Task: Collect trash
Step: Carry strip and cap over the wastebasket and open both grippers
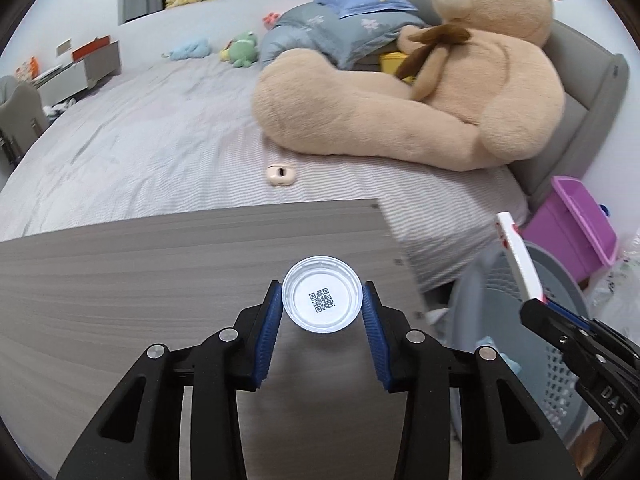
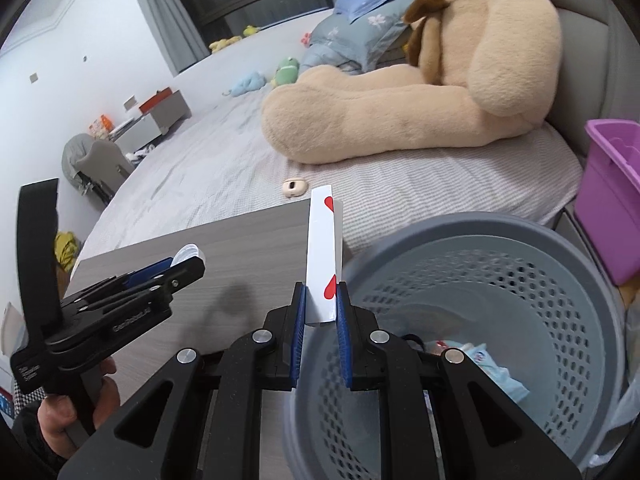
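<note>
The left gripper (image 1: 322,304) has its blue fingers (image 1: 269,320) pinching a small round white lid (image 1: 322,294), one finger on each side of its rim. The lid is held up above the grey wooden desk (image 1: 120,280), and a little black square code is printed in its middle. The right gripper (image 2: 321,306) has its fingers (image 2: 343,312) squeezed tight on a flat white box (image 2: 322,256) with red hearts on it. The box stands up tall and thin between the fingers. It is over the edge of the desk, just beside the rim of a round grey basket (image 2: 520,232) with lots of holes in its wall. The basket sits next to the desk, and some blue and white wrappers (image 2: 480,360) lie at the bottom of it. In the right wrist view, a hand (image 2: 68,412) holds the handle of the left gripper at the lower left. Behind the desk is a big bed (image 1: 140,152) with a striped sheet. A huge tan teddy bear (image 1: 460,80) sits on the bed, and a small pale case (image 1: 281,175) lies near its leg. A purple bin (image 2: 612,188) stands to the right, past the basket.
</note>
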